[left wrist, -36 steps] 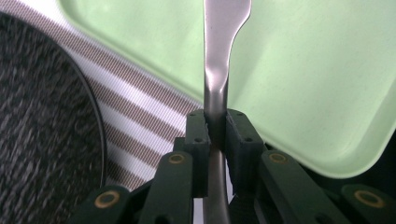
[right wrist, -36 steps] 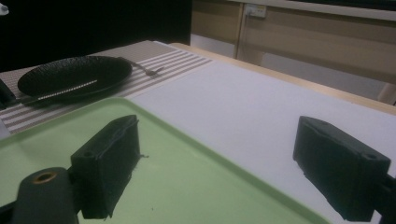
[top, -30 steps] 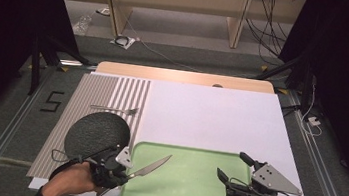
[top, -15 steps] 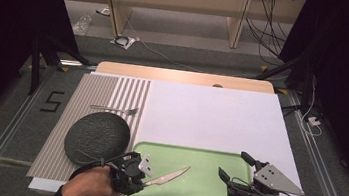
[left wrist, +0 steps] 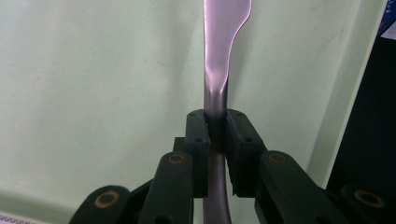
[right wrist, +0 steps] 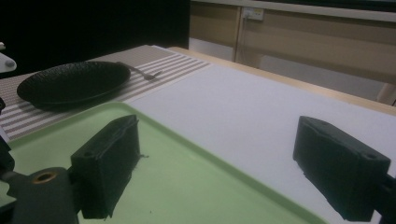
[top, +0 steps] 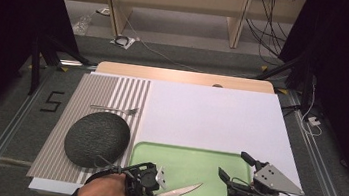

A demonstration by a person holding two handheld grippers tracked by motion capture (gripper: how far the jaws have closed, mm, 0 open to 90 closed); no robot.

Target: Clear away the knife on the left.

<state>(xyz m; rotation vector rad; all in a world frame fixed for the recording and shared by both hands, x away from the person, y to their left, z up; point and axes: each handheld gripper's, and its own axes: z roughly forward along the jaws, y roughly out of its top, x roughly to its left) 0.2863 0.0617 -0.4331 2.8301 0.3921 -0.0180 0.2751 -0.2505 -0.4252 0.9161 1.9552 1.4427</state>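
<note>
The left gripper (top: 159,186) is clamped on the handle of a knife (top: 182,191), which is held over the near left part of the green tray (top: 195,161). The right gripper (top: 237,167) is held spread wide, nothing between its jaws. Farther off, a black plate (top: 97,138) and a fork (top: 115,109) are seen on the striped mat (top: 113,90).

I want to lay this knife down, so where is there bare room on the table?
The green tray is bare between the left gripper holding the knife and the open right gripper. The white sheet is bare too, from the striped mat to its right edge. It is crowded on that mat, around the black plate and fork.
</note>
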